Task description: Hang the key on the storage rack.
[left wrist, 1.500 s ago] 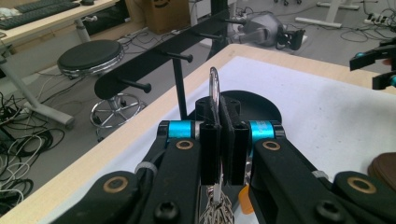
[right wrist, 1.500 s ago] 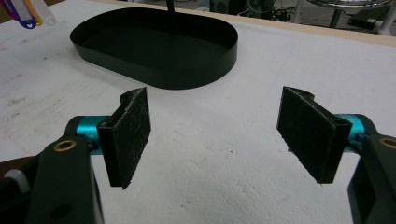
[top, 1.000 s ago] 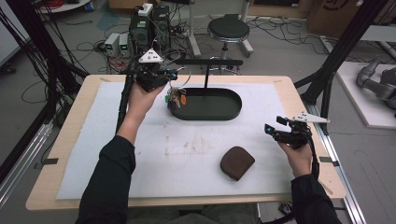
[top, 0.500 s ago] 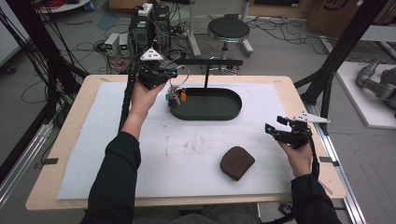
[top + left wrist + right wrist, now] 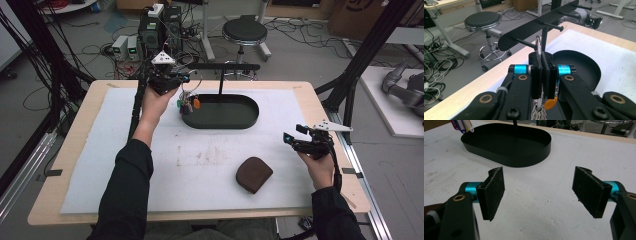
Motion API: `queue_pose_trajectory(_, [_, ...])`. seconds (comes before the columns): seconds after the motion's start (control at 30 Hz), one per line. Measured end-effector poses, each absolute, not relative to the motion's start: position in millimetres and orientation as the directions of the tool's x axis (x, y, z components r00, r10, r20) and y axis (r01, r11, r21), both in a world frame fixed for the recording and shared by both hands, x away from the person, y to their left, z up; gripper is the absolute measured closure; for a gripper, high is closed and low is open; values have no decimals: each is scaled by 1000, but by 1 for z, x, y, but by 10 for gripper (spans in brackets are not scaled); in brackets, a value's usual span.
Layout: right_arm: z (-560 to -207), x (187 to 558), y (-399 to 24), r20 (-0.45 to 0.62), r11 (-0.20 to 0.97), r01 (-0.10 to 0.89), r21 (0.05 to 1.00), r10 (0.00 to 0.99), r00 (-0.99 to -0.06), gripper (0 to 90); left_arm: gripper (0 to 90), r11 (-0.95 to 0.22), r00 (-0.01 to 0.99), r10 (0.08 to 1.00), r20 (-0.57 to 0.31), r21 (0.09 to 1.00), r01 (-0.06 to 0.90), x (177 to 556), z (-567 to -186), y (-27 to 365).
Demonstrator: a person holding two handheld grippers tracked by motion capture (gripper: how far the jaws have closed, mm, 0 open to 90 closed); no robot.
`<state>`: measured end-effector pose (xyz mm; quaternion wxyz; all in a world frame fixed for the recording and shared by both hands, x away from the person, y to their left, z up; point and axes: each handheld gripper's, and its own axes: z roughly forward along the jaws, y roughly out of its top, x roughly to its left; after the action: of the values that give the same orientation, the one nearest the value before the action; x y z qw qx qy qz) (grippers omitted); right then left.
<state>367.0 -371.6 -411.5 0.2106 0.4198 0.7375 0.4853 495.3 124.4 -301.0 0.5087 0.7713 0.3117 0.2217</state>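
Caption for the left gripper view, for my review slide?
Left gripper clamps a key ring level with a peg of the black rack.

a lab: floor cables (image 5: 100, 50), electronics boxes (image 5: 125, 47), black rig frames (image 5: 365, 55).

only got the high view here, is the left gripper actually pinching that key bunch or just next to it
observer: Pinching it. In the left gripper view, the left gripper has its fingers shut on the metal key ring, with the keys hanging below.
operator: how close is the ring to a peg
observer: Its top sits right at the tip of the rack's nearest peg. I cannot tell whether it is threaded on.
operator: right side holding anything
observer: No. The right gripper is open over the white mat.
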Motion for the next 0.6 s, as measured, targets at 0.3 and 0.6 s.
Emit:
queue_pose_trajectory(0.3, [-412, 367, -372, 99, 175, 420, 890, 826, -555, 264, 865, -292, 700, 713, 20, 917, 271, 498, -306, 124])
queue_pose_trajectory(0.6, [-412, 367, -371, 98, 179, 421, 889, 825, -557, 264, 862, -301, 691, 722, 33, 915, 270, 499, -308, 122])
